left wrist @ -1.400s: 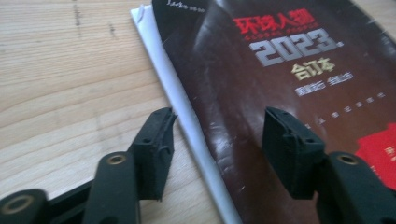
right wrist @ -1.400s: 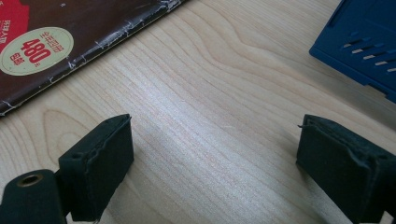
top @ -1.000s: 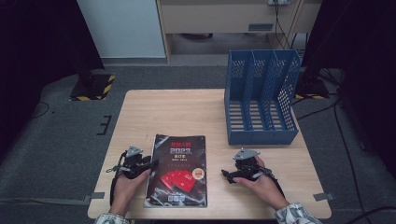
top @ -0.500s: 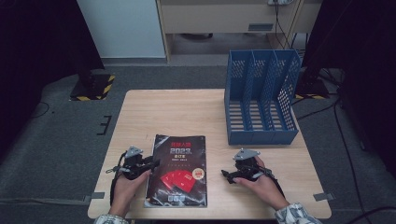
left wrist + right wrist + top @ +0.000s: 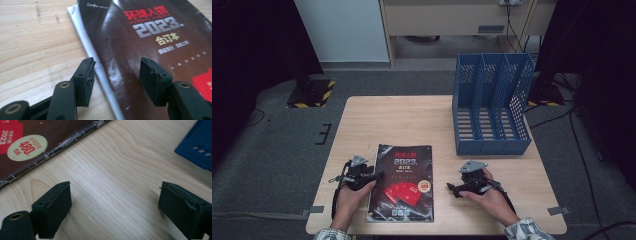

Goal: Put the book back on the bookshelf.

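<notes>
A thick book with a dark cover and red printing (image 5: pixel 402 182) lies flat at the front of the wooden table (image 5: pixel 397 120). My left gripper (image 5: pixel 376 176) is at the book's left edge and is open. In the left gripper view the gripper (image 5: pixel 117 75) straddles that edge, one jaw over the wood and the other over the cover (image 5: pixel 140 37). My right gripper (image 5: pixel 452 189) rests on the table to the right of the book. Its gripper (image 5: pixel 113 205) is wide open over bare wood, with the book's worn edge (image 5: pixel 30 142) just ahead.
A blue three-slot file holder (image 5: pixel 492 100) stands on the right rear of the table, open side toward me; its base (image 5: pixel 197 147) is near the right gripper. Dark floor and cables surround the table.
The left gripper has crept slightly right toward the book's edge. The right gripper and the book have not moved.
</notes>
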A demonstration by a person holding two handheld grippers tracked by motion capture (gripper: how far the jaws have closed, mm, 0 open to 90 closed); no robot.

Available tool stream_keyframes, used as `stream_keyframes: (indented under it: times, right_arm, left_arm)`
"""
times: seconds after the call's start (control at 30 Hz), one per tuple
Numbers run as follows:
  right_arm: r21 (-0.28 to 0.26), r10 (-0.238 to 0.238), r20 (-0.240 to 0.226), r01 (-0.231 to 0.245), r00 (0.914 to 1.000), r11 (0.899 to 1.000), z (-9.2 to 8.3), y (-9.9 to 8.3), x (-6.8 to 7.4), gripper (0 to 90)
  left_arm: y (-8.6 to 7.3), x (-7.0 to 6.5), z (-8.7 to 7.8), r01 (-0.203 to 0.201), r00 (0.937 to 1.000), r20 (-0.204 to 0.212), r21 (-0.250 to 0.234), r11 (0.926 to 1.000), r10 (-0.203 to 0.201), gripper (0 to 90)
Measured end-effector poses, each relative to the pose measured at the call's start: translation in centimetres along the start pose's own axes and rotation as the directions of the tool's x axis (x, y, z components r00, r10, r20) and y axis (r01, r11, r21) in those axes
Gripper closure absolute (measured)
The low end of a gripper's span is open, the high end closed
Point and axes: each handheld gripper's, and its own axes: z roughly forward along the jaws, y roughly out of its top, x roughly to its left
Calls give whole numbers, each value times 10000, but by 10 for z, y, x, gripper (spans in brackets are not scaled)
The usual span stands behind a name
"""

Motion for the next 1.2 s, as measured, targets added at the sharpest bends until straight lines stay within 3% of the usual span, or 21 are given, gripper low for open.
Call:
stream_keyframes:
  times: [0.07,0.1,0.13,0.2,0.23,0.27,0.53,0.6,0.7,0.73,0.77,0.87,0.9,0.93,0.97,1.0,1.03,1.2]
  right_arm:
    - [-58,145,-213,-146,9997,9999,1,3,3,162]
    - [-452,466,-762,-502,9960,9977,2,10,13,179]
    - [-452,466,-762,-502,9960,9977,2,10,13,179]
    - [-900,180,-1258,-294,9919,9955,7,24,36,207]
    - [-900,180,-1258,-294,9919,9955,7,24,36,207]
    - [-855,-8,-1631,-133,9866,9962,13,32,50,209]
    - [-376,-707,-1563,656,9852,9971,34,34,73,191]
    - [-371,-639,-1536,589,9861,9976,35,32,74,191]
    - [-365,-575,-1581,524,9857,9980,35,32,73,189]
    - [-351,-622,-1534,575,9862,9977,35,32,74,189]
    - [-346,-638,-1520,592,9863,9976,35,32,74,189]
    - [-343,-647,-1521,602,9862,9976,35,32,74,189]
    - [-332,-694,-1517,651,9860,9973,35,32,74,186]
    - [-325,-700,-1533,658,9857,9973,35,32,74,185]
    - [-325,-700,-1533,658,9857,9973,35,32,74,185]
    - [-320,-715,-1539,673,9855,9972,35,32,74,184]
    - [-318,-730,-1543,689,9853,9971,35,32,74,184]
    - [-306,-747,-1581,708,9846,9970,36,33,73,181]
  left_arm:
    - [0,0,0,-10,10000,5,8,10000,10,469]
    - [0,1,0,66,10000,29,0,10000,-66,473]
    - [0,2,0,114,9999,47,-31,9999,-114,473]
    - [0,2,-1,165,9998,79,-44,9999,-165,480]
    - [0,2,-1,165,9998,79,-44,9999,-165,480]
    - [0,2,0,123,9999,62,-47,9999,-122,478]
    - [1,0,4,-161,9994,-298,-163,9997,156,415]
    - [3,-4,6,-434,9987,-266,-56,9990,433,396]
    - [3,-3,6,-251,9995,-191,-89,9996,250,393]
    - [3,-1,6,-15,10000,-62,-155,9999,14,416]
    - [2,4,3,513,9986,165,-231,9984,-510,443]
    - [0,6,0,772,9966,319,-279,9966,-763,510]
    - [-2,8,-5,1002,9915,878,-465,9939,-958,546]
    - [-2,7,-7,1311,9819,1454,-593,9896,-1214,594]
    - [-2,7,-7,1311,9819,1454,-593,9896,-1214,606]
    - [-1,-2,-8,942,9840,1567,-534,9941,-848,608]
    - [-1,-7,-9,636,9884,1406,-447,9970,-568,601]
    - [-3,-14,-14,311,9903,1361,-264,9992,-273,615]
